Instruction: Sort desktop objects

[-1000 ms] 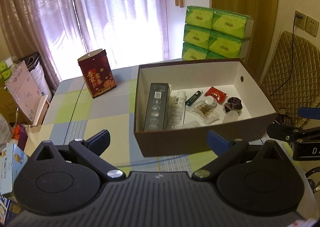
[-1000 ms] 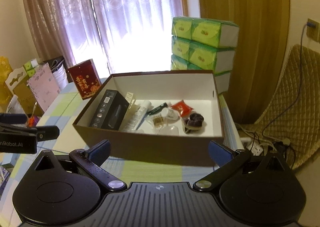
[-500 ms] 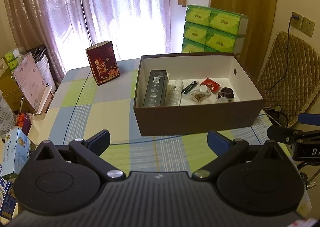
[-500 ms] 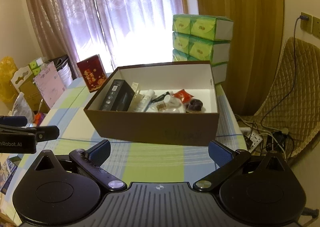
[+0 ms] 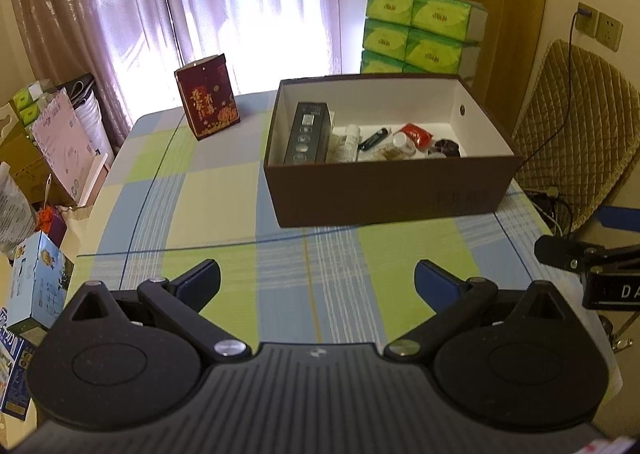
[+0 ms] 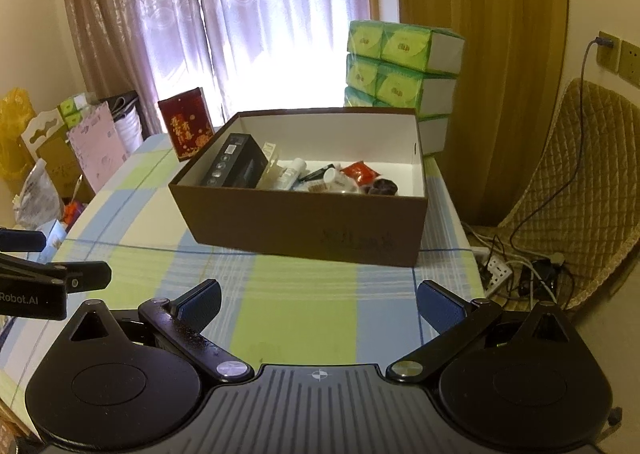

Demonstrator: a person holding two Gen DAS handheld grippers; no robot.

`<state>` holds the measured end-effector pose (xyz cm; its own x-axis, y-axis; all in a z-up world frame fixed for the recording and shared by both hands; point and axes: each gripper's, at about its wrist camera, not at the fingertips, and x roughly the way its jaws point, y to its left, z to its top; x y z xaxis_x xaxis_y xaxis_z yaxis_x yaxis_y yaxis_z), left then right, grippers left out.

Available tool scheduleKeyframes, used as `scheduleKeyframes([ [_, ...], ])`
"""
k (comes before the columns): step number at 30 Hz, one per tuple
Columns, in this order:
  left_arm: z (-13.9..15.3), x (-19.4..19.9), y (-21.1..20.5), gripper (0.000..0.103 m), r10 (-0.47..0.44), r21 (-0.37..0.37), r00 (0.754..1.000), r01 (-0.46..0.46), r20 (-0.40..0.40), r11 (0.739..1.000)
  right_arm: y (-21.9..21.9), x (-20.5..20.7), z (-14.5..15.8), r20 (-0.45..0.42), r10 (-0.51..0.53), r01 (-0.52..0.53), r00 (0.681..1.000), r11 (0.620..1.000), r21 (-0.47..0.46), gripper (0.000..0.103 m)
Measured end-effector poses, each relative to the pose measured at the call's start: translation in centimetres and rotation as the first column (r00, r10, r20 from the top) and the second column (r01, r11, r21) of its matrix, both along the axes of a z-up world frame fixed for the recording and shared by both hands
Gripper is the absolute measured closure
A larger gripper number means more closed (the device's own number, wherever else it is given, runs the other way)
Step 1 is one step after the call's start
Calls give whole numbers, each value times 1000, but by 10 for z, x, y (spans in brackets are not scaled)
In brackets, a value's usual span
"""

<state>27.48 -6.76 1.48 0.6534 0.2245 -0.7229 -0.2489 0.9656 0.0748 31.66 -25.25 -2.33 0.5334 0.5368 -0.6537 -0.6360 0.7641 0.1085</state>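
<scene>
On the far right part of the checked table (image 5: 168, 189) sits the brown box (image 5: 392, 189), and nearly all the small things are already in it: a black carton (image 5: 307, 133) along its left wall, then a white tube (image 5: 349, 139), a dark pen (image 5: 374, 137), a red packet (image 5: 416, 133) and a dark round thing (image 5: 447, 145) toward the right. Only the red tin (image 5: 208, 106) stands outside, upright, just left of the box's far corner.

Both my tools hover low over the near edge, well apart from everything. My left gripper (image 5: 318, 280) is spread wide and empty; my right gripper (image 6: 319, 304) is the same.

I judge the sorting nearly done. If the tin belongs in the box, I would take it with the left tool, squeeze across its narrow sides, lift straight up so it does not topple, and set it down in the free space at the far wall
</scene>
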Motion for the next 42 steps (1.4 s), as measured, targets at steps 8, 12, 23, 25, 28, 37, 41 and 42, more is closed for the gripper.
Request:
scheduleKeyframes([
  [8, -6, -16, -5, 1, -6, 7, 1000, 7, -27, 1000, -6, -16, -9, 16, 5, -5, 1000, 999, -35, 2],
  [12, -11, -22, -9, 1, -10, 9, 999, 11, -42, 1000, -9, -22, -16, 1, 11, -11, 1000, 999, -50, 2],
  [23, -22, -37, -16, 1, -1, 19, 997, 2, -78, 1000, -18, -38, -23, -2, 21, -21, 1000, 998, -62, 2],
  [25, -23, -39, -17, 1, 4, 24, 997, -2, -80, 1000, -18, -40, -24, -1, 25, -25, 1000, 998, -64, 2],
  [28, -25, -42, -18, 1, 11, 23, 996, -9, -88, 1000, -19, -41, -25, -5, 28, -28, 1000, 998, -64, 2],
  [37, -30, -48, -20, 1, 21, 16, 995, -19, -100, 1000, -20, -40, -30, -11, 34, -34, 999, 997, -72, 2],
  [41, -32, -47, -22, 1, 18, 13, 994, -17, -106, 1000, -22, -38, -33, -20, 27, -28, 999, 997, -76, 2],
  [42, -33, -46, -22, 1, 18, 13, 994, -17, -108, 1000, -22, -37, -34, -22, 26, -28, 999, 997, -77, 2],
])
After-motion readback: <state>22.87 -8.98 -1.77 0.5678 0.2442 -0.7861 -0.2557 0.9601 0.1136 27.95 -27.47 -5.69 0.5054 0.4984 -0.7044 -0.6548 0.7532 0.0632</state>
